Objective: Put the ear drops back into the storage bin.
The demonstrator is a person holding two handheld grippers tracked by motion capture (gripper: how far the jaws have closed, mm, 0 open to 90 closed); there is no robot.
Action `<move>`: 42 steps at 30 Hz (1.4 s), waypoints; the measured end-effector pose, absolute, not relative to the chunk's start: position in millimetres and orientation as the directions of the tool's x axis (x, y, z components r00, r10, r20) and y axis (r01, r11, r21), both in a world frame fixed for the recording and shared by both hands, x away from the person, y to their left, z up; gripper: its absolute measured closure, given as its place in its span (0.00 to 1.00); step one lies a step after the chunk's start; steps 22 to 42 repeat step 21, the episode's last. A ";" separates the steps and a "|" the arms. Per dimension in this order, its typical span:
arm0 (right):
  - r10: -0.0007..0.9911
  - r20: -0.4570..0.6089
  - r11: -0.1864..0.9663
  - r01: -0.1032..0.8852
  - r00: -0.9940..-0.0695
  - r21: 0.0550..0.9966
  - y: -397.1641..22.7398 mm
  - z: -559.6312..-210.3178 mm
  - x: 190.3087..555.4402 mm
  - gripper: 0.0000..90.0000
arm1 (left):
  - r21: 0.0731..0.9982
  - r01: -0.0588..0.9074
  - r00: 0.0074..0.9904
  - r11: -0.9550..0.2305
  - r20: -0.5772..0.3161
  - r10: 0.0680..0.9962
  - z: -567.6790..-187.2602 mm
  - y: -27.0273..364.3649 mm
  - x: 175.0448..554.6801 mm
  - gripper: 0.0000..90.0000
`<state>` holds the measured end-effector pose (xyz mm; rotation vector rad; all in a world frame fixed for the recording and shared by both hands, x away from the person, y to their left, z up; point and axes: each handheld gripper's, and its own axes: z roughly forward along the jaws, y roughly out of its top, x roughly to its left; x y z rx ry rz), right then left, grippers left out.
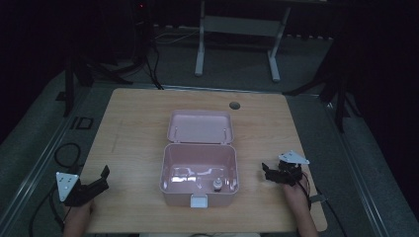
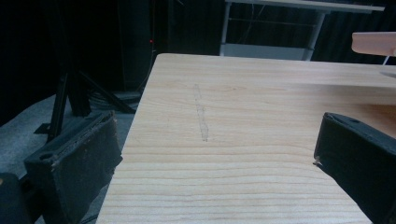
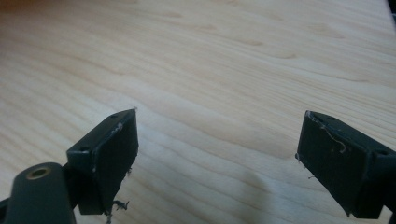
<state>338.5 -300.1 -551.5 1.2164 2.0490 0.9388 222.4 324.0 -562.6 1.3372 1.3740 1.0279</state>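
The pink box (image 1: 199, 170) sits mid-bench with its lid (image 1: 200, 127) thrown back, a small bottle (image 1: 216, 185) inside, while the left gripper (image 1: 99, 180) and right gripper (image 1: 269, 173) flank it, jaws apart and empty, seemingly ready to reach in.

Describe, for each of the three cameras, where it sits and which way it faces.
High view: above the table's near side, facing forward and down on the open pink box; forearms, left gripper, right gripper show.
Left gripper view: rides the left gripper, facing across the table to the floor beyond; jaws apart.
Right gripper view: rides the right gripper, facing down at bare wood; jaws apart.
Shared: the wooden table.
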 end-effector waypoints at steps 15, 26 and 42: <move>0.932 -0.014 0.211 0.512 -0.361 0.833 -321.4 -552.3 337.1 0.14 | 0.974 0.219 0.026 0.059 -0.067 0.997 -562.7 324.1 222.4 0.01; 0.927 -0.026 0.233 0.520 -0.375 0.822 -317.9 -553.9 337.8 0.14 | 0.974 0.218 0.026 0.058 -0.065 0.998 -562.7 324.0 222.3 0.01; 0.927 -0.026 0.233 0.520 -0.375 0.822 -317.9 -553.9 337.8 0.14 | 0.974 0.218 0.026 0.058 -0.065 0.998 -562.7 324.0 222.3 0.01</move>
